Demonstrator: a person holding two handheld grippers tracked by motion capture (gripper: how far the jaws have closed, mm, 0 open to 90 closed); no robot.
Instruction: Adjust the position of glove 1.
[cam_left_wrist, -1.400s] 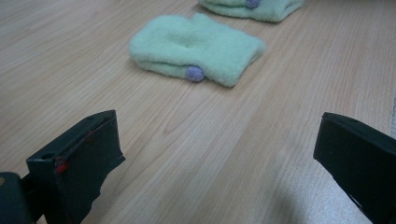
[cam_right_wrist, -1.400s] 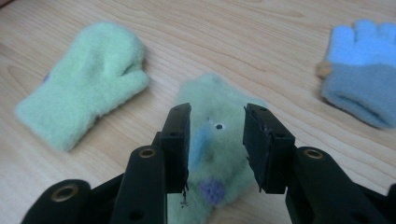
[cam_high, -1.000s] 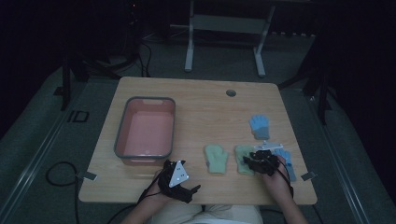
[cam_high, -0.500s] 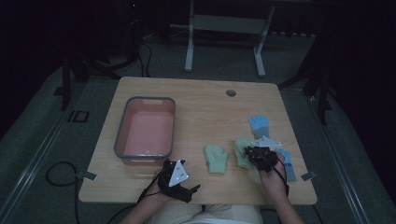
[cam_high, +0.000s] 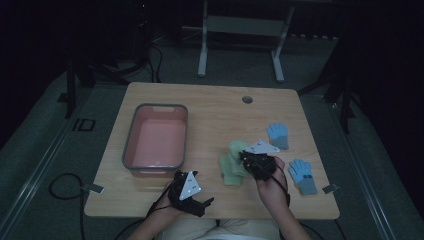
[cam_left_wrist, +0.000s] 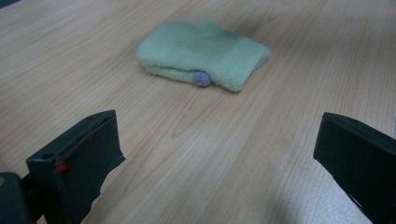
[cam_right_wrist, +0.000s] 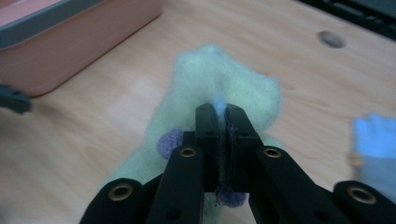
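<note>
Tabletop (cam_high: 210, 107) — green glove (cam_high: 237, 149) dragged leftward.

Tub (cam_high: 155, 137) left of mittens (cam_high: 234, 165), gloves (cam_high: 278, 135) right.

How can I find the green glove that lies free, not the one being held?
Start at the pink tub on the table's left half. Toward the person, to its right, lies a pale green glove. Unlike the green one beside it, no tongs pinch it.
</note>
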